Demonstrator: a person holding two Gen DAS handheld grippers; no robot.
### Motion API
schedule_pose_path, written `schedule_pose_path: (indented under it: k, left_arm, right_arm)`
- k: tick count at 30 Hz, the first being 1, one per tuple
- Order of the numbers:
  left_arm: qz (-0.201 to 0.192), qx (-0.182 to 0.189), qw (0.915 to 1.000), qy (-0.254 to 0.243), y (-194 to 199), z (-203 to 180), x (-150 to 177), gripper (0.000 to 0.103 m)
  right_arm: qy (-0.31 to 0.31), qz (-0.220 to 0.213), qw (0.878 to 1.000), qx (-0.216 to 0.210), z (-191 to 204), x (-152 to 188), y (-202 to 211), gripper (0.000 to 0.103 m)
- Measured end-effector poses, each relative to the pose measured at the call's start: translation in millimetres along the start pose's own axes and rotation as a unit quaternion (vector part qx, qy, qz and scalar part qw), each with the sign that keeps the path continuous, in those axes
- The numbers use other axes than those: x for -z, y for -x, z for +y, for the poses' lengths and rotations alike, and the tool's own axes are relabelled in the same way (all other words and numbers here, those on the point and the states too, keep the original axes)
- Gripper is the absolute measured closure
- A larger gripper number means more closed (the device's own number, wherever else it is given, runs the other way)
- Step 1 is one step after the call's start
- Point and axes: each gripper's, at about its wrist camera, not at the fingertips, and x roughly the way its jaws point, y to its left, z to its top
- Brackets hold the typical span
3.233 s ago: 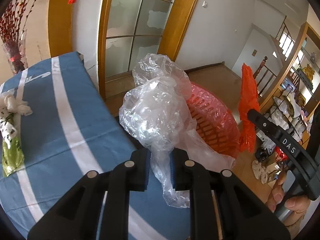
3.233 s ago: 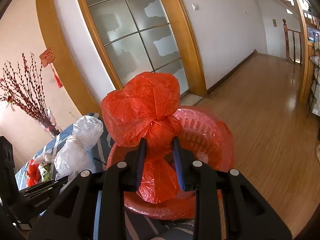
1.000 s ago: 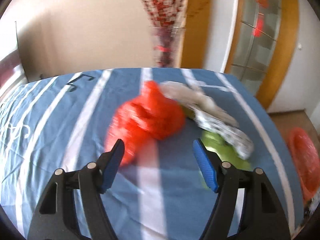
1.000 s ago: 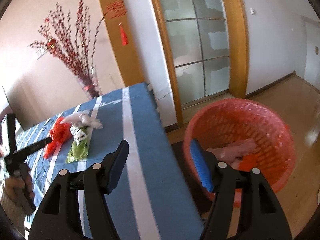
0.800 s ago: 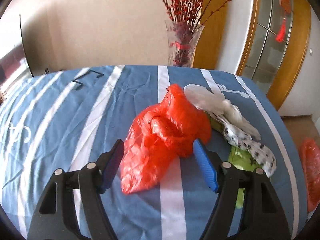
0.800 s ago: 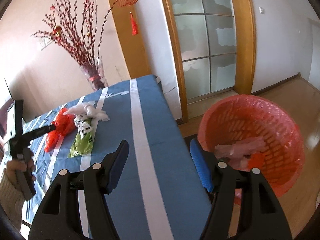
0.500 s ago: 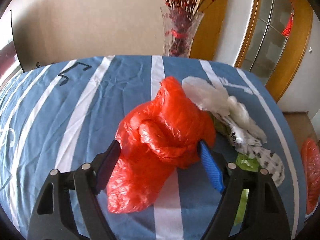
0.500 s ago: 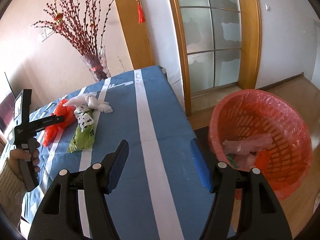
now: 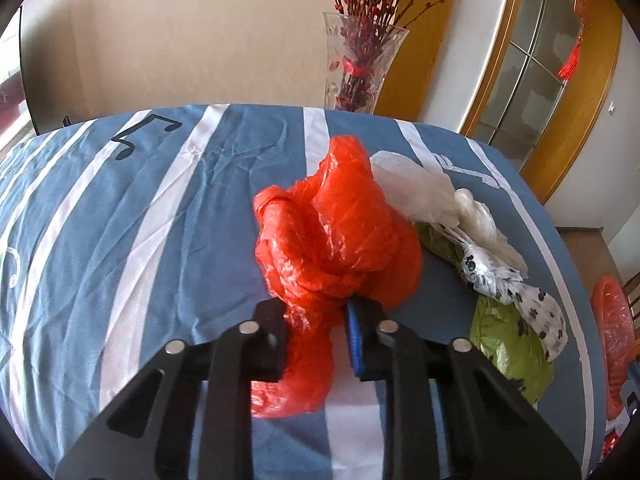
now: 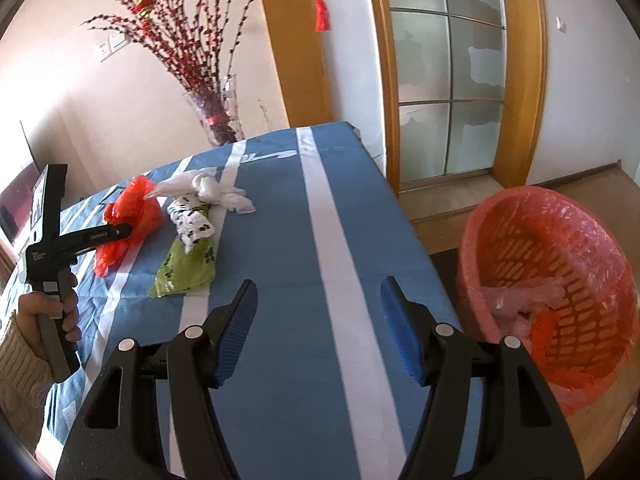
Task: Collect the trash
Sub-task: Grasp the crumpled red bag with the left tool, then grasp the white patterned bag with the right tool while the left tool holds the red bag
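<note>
Crumpled bag (image 9: 340,236) on table (image 9: 168,216), 2 more bags (image 9: 460,216) right; basket (image 10: 548,276) beyond table edge.

Crumpled red bag (image 9: 340,236) on table, pinched; white bag (image 9: 436,200), spotted-green bag (image 9: 516,320) beside; basket (image 10: 552,280) on floor.

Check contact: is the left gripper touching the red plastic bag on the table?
Touching. In the left wrist view the left gripper is closing on the red plastic bag; both pads pinch its gathered lower part, with no gap showing.
</note>
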Motion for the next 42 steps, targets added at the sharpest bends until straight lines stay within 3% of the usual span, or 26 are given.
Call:
schedule_pose_path:
  k: [7, 14, 22, 28, 29, 30, 31, 35, 42]
  left_arm:
    - [-0.017, -0.010, 0.9997, 0.017, 25.4, 33.0, 9.1, 0.081]
    - [-0.025, -0.033, 0.9981, 0.045, 42.0, 74.8, 11.8, 0.081]
    - [-0.026, -0.034, 0.9973, 0.060, 48.4, 100.4, 15.7, 0.081]
    - [-0.024, -0.027, 0.9971, 0.067, 47.7, 106.9, 16.3, 0.081]
    - [-0.024, -0.026, 0.9972, 0.067, 47.2, 107.6, 16.4, 0.081]
    - [-0.024, -0.025, 0.9972, 0.067, 46.9, 107.9, 16.5, 0.081]
    - [-0.023, -0.024, 0.9972, 0.068, 46.2, 108.2, 16.7, 0.081]
    - [-0.019, -0.021, 0.9971, 0.070, 44.6, 107.0, 18.5, 0.081]
    - [-0.018, -0.016, 0.9976, 0.065, 48.7, 99.0, 22.7, 0.081]
  right_arm:
    - [0.023, 0.000, 0.999, -0.032, 31.2, -11.9, -10.0, 0.040]
    - [0.061, 0.016, 0.995, -0.078, 85.2, -31.4, -47.1, 0.059]
    - [0.114, 0.019, 0.991, -0.063, 130.2, -50.9, -86.2, 0.060]
    - [0.145, 0.055, 0.987, -0.040, 138.8, -45.0, -112.5, 0.061]
    - [0.148, 0.058, 0.987, -0.038, 138.6, -42.8, -113.7, 0.067]
    - [0.152, 0.063, 0.986, -0.038, 138.7, -40.6, -114.7, 0.081]
    - [0.153, 0.067, 0.985, -0.038, 138.7, -39.2, -114.7, 0.089]
    - [0.154, 0.063, 0.985, -0.047, 137.5, -34.2, -106.3, 0.094]
    - [0.142, 0.042, 0.986, -0.071, 127.4, -31.8, -71.8, 0.095]
